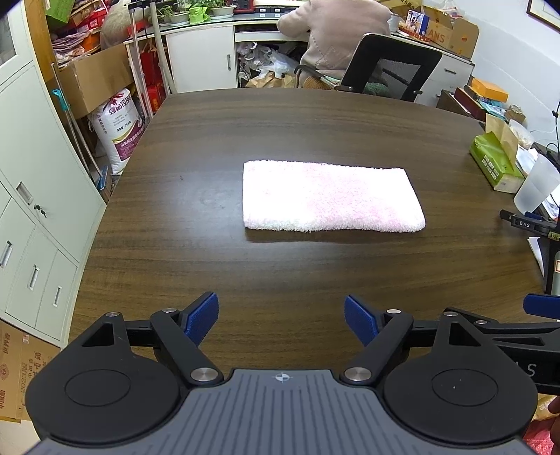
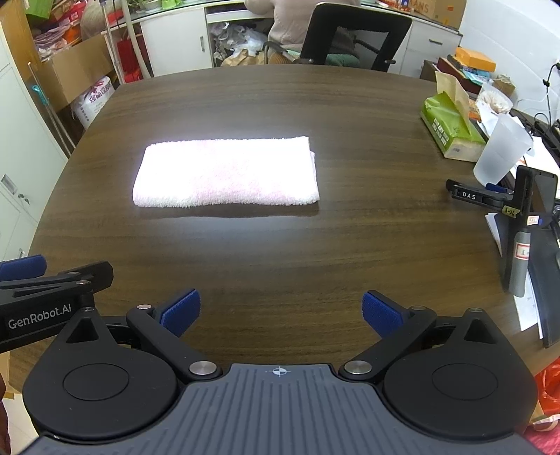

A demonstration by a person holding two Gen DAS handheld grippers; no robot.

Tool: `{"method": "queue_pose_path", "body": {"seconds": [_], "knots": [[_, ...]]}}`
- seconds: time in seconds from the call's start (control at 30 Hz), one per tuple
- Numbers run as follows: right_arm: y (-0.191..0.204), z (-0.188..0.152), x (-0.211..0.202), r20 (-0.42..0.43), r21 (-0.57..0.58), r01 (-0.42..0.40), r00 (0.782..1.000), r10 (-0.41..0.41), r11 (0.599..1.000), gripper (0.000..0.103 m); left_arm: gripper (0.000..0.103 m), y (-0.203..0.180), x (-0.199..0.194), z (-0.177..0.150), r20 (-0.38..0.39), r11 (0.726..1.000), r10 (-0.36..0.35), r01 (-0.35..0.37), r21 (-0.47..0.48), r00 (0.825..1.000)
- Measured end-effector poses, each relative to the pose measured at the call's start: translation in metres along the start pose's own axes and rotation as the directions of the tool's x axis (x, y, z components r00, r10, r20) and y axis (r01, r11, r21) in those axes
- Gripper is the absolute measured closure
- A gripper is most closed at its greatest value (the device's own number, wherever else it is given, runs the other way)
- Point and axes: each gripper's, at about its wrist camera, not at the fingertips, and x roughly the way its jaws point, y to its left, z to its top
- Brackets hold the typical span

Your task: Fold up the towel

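Towel: a pale pink terry towel [image 1: 330,196], folded into a flat, thick rectangle with its long side running left to right; the near long edge is rounded and the layered ends show at the right end in the right wrist view [image 2: 227,171].
Towel position: it lies on the dark wood-grain worktop [image 1: 210,259], a little right of centre in the left wrist view and left of centre in the right wrist view.
Left hand-held gripper: left hand-held gripper [image 1: 281,320] at the bottom of its frame, blue pads spread wide apart with nothing between them; it hangs over bare worktop, well short of the towel's near edge.
Right hand-held gripper: right hand-held gripper [image 2: 280,313] likewise spread wide and empty, at the bottom of its frame, with the towel ahead and to the upper left, apart from it.
Side by side: each hand-held gripper shows at the edge of the other's view, cut off by the frame.
Right edge of worktop: a green tissue pack [image 2: 451,129] and a translucent plastic jug [image 2: 500,154], well apart from the towel.
Hard to make out: the towel's surface is overexposed, so its weave and fold lines are washed out; how many layers it has cannot be told.
Background: a person [image 1: 336,31] seated on a black chair at the top of the frame, partly cut off.
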Motion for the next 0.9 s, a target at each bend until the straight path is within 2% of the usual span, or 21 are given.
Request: {"method": "queue_pose_path", "body": {"seconds": [0.1,0.37,0.9], "knots": [[-0.0001,0.0004,0.0010,-0.004,0.001,0.000,1.000,0.000,1.000,0.002,0.016,-0.0003,0.0006,0.0007,-0.002,1.000,0.013,-0.013,0.007,1.000],[0.0003,0.0014,0.0041,-0.016,0.001,0.001,1.000,-0.001,1.000,0.002,0.016,-0.0012,0.0009,0.0023,0.002,0.998,0.046,-0.046,0.041,0.999],[-0.0004,0.0035,0.0095,-0.036,-0.008,-0.002,0.999,0.001,1.000,0.002,0.016,0.0034,0.0069,0.0043,-0.032,0.998,0.048,-0.047,0.032,0.998]]}}
